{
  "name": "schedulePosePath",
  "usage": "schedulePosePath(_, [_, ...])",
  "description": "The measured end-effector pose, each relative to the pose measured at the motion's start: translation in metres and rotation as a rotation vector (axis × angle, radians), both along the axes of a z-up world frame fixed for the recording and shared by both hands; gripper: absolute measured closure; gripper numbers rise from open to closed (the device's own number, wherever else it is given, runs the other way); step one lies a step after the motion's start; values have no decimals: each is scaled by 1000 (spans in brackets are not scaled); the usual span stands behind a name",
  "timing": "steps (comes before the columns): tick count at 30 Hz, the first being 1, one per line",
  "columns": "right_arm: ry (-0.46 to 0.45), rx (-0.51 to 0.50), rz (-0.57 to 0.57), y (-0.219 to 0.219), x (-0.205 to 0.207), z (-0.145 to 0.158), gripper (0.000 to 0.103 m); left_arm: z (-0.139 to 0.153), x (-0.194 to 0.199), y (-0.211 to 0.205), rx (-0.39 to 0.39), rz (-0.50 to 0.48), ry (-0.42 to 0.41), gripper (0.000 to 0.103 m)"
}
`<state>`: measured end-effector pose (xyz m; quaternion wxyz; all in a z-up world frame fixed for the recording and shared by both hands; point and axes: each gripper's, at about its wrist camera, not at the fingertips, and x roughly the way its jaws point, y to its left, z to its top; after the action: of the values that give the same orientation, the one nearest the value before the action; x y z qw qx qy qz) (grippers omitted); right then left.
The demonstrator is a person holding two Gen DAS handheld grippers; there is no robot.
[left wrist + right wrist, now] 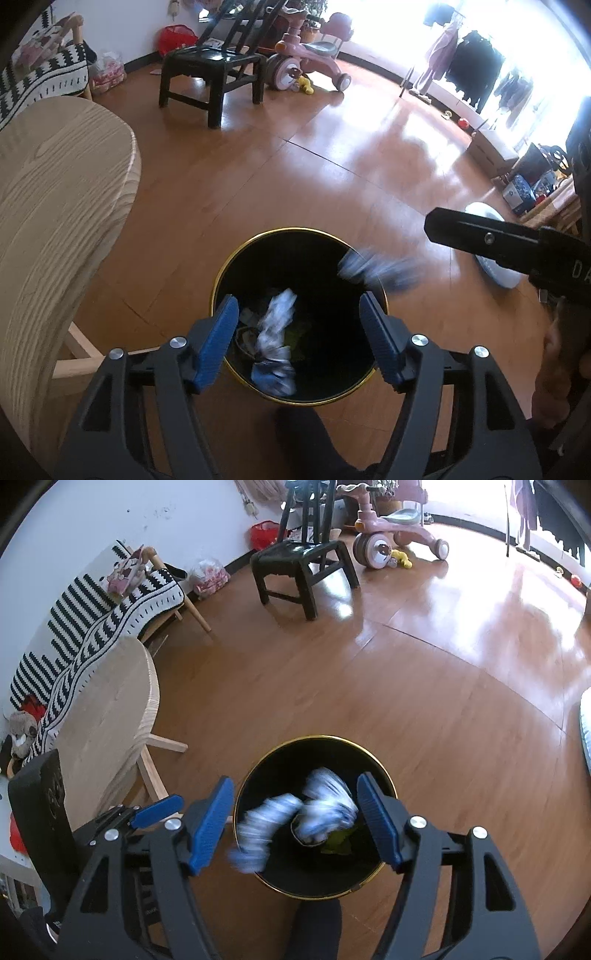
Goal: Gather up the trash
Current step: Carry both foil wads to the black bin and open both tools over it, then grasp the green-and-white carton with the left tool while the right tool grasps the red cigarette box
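Fingers of both the left gripper [299, 341] and right gripper [295, 821] stand apart, gripping nothing; blurred blue-white wrappers [325, 805] fall directly below them into the gold-rimmed black bin [221, 269]; one wrapper [376, 269] crosses the rim; wooden table [55, 221] alongside.

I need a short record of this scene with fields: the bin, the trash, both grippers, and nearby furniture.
bin: round black bin with gold rim, standing on the wooden floor
trash: blurred white-and-blue wrappers in and over the bin
left gripper: open, nothing held
right gripper: open, nothing held
furniture: light wooden table beside the bin; black wooden chair farther away
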<state>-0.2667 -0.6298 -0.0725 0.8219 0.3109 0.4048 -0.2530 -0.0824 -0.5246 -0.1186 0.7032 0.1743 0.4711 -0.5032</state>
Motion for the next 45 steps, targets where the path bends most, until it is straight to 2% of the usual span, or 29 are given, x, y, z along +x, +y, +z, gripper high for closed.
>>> schedulePosePath(6, [9,-12,15,2,4,1,35,-1,0,2,11,-4,-26,35])
schedulePosePath(8, [11,-25,18,5,7,5,35,1,4,4,11,8,-30,31])
schedulePosePath(13, [2,-60,29,17,20,18,26,15,14,20,-7,43,-57,24])
schedulePosePath(17, [-6,-91,65,37,42,31,21,35,27,46,-37,96,-81,14])
schedulePosePath(21, [-38,-113,129,67,75,49,18,57,46,86,-63,170,-100,12])
schedulePosePath(27, [-95,-127,286,139,144,76,17,88,87,172,-81,336,-130,11])
schedulePosePath(35, [-148,-129,503,249,235,99,17,112,140,326,-74,605,-183,11])
schedulePosePath(39, [-168,-122,624,310,278,99,17,111,167,427,-68,803,-165,11])
schedulePosePath(43, [-176,-142,765,372,316,93,17,107,190,505,-41,984,-123,11])
schedulePosePath(45, [-184,-151,840,403,332,88,17,105,197,538,-54,1061,-93,11])
